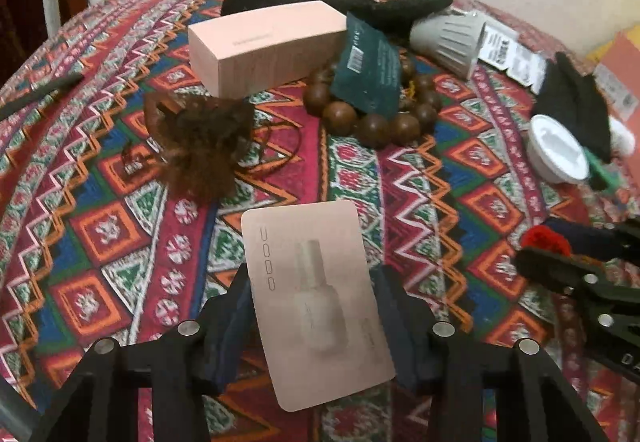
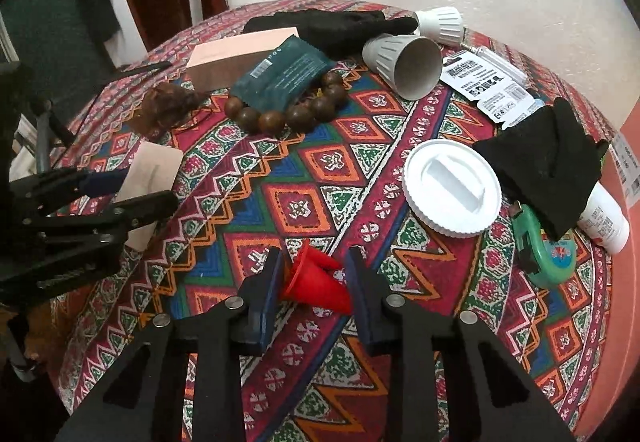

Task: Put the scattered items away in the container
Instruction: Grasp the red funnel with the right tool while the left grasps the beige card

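The left tool (image 1: 316, 316) is clamped on a pink card (image 1: 316, 298); the right tool (image 2: 314, 282) grips a red cone (image 2: 316, 278) on the counter (image 2: 280, 202).

The woven patterned tablecloth (image 2: 304, 202) looks matt and coarse. The round brown wooden beads (image 2: 272, 122) shine smoothly. The ribbed white plastic lid (image 2: 452, 188) looks glossy.

A black cloth (image 2: 548, 158) hides most of the white bottle (image 2: 602, 220), and the right frame edge crops the orange box (image 2: 628, 162).
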`<state>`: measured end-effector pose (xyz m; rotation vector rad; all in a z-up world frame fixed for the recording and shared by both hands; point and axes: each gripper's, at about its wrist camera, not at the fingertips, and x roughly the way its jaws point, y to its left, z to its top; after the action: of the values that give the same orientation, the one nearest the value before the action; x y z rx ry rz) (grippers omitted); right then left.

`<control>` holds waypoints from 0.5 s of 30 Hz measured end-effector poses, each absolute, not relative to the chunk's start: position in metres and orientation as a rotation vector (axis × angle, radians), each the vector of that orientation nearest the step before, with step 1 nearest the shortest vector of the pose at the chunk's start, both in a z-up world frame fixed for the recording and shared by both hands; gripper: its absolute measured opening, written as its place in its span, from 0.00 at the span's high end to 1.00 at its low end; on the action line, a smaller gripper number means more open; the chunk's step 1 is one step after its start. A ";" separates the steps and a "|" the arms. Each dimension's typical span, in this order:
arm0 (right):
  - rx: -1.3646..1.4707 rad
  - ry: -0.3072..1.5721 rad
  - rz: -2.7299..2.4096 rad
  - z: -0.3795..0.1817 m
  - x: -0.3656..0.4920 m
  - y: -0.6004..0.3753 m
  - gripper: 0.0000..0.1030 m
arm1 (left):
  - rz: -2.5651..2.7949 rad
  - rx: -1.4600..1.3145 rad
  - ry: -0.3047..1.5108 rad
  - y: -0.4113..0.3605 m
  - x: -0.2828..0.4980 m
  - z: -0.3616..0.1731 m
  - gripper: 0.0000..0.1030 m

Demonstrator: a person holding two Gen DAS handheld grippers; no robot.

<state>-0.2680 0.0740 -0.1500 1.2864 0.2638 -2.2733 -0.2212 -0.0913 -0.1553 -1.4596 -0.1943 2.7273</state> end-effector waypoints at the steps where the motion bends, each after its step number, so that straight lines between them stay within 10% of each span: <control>1: 1.288 0.257 -2.271 -0.150 -0.268 0.074 0.68 | 2.710 -1.445 -0.222 -0.091 -0.220 -0.154 0.73; 11: 1.287 0.236 -2.266 -0.146 -0.262 0.077 0.71 | 2.644 -1.316 -0.216 -0.071 -0.208 -0.135 0.92; 15: 1.257 0.242 -2.276 -0.136 -0.257 0.080 0.89 | 2.658 -1.244 -0.213 -0.072 -0.200 -0.120 0.93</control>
<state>-0.2574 0.0799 -0.1364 1.2566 0.2425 -2.2758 -0.2000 -0.0725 -0.1196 -1.2441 -0.2131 2.6576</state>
